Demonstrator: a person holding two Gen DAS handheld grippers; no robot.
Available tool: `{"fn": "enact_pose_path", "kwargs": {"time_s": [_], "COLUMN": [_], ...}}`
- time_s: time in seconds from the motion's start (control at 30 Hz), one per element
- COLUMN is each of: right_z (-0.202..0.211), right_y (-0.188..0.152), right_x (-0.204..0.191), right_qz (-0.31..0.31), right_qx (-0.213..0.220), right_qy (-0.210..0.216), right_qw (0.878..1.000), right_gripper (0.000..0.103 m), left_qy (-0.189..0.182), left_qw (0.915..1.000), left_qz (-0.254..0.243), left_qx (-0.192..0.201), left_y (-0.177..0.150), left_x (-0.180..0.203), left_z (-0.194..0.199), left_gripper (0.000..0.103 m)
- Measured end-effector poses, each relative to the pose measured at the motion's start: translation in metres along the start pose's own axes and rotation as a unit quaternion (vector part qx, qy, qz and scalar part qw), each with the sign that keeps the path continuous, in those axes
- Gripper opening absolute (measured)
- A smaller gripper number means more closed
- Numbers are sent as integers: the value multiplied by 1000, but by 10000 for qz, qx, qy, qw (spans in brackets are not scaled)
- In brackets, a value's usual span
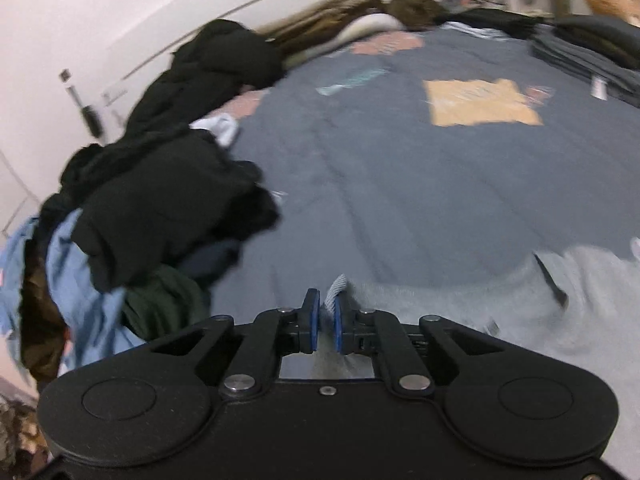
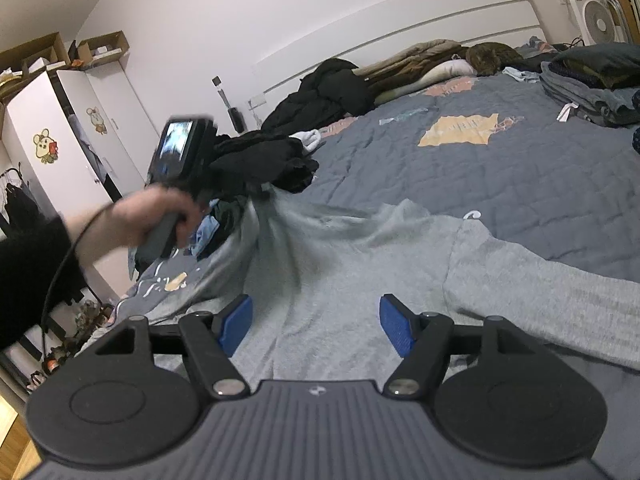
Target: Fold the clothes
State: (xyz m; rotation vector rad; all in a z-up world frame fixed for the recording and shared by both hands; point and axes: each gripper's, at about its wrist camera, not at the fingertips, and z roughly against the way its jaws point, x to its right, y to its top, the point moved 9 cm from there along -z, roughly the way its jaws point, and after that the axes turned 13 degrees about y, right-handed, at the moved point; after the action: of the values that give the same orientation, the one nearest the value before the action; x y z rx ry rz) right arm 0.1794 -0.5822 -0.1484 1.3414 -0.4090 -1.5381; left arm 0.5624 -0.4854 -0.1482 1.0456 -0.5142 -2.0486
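Observation:
A light grey sweatshirt (image 2: 352,248) lies spread on the blue-grey quilt (image 2: 500,168), one sleeve (image 2: 560,292) stretched to the right. My left gripper (image 1: 327,304) is shut on a ribbed edge of the grey sweatshirt (image 1: 440,304) and lifts it at the left side. In the right wrist view the left gripper's body (image 2: 180,152) shows, held by a hand, pulling the fabric up into a peak. My right gripper (image 2: 316,320) is open, hovering just above the sweatshirt's middle, holding nothing.
A heap of black and blue unfolded clothes (image 1: 160,208) lies along the bed's left edge. Folded dark garments (image 2: 592,84) are stacked at the far right. Pillows and blankets (image 2: 432,60) line the headboard. White wardrobes (image 2: 72,132) stand left of the bed.

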Motion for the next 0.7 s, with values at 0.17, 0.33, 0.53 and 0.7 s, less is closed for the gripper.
{"fn": "enact_pose_path", "kwargs": {"time_s": [0.17, 0.33, 0.53, 0.7], "right_z": [-4, -6, -7, -10], "right_y": [-4, -6, -7, -7], "right_x": [2, 4, -1, -10], "right_qz": [59, 75, 139, 246], "right_qx": [-85, -140, -147, -163], "right_qy": [-42, -93, -66, -24], "right_qw": [9999, 9998, 9998, 9996], "right_gripper": [69, 69, 69, 69], "left_qy": [178, -89, 94, 689], "left_qw": [9992, 9996, 9992, 9968], "left_qz": [77, 261, 382, 264], "left_qx": [-361, -108, 34, -303], "left_y": [-1, -25, -104, -200], "left_x": [7, -10, -81, -161], "left_z": [-31, 0, 69, 98], "left_gripper": [18, 39, 46, 47]}}
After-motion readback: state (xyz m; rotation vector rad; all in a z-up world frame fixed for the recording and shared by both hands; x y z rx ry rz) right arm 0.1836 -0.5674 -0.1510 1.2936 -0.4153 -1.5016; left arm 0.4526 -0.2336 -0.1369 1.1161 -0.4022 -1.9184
